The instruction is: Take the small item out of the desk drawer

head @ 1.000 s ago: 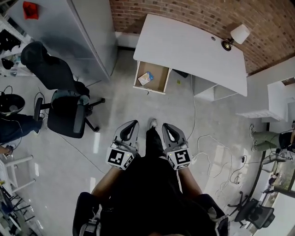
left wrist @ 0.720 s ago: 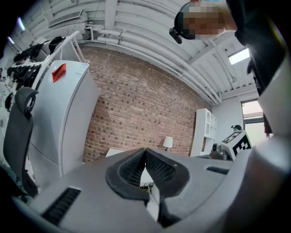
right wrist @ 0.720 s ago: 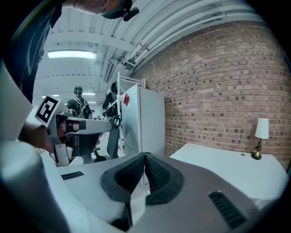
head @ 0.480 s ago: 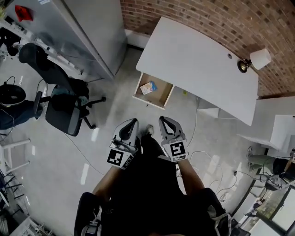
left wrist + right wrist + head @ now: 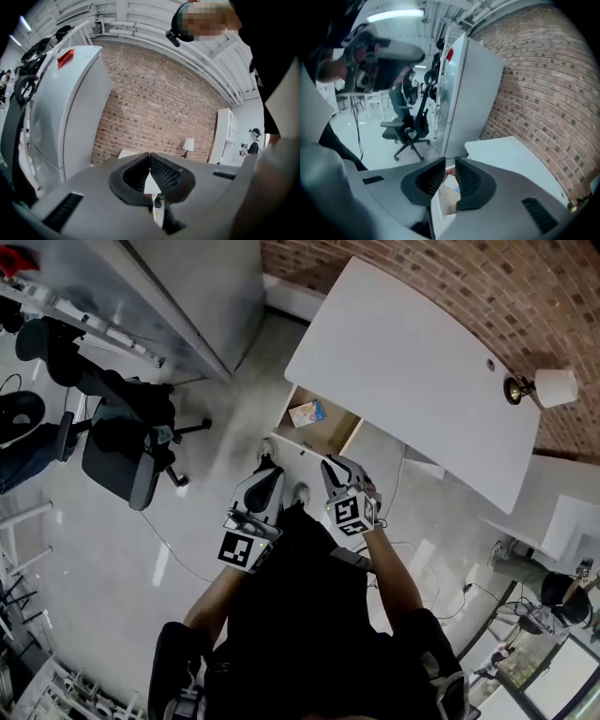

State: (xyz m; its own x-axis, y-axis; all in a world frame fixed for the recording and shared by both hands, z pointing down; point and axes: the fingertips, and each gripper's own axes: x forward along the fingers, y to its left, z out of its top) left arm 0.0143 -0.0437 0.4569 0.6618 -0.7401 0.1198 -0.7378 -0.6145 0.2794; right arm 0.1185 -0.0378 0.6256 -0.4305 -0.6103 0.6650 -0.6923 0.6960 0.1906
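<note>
Small item (image 5: 307, 413) lies toward the left end of the open desk drawer (image 5: 339, 430), just under the edge of the white tabletop (image 5: 412, 362). It looks like a thin, light packet or card with blue print, likely to slide on the drawer floor, so pinching it across one raised edge seems safest. Both grippers are short of the drawer and empty: the left gripper (image 5: 265, 465) has its fingers pressed together, and the right gripper (image 5: 332, 465) has its fingers opening, a narrow gap between them. How thick the item is and whether it lies flat are too small to tell.
</note>
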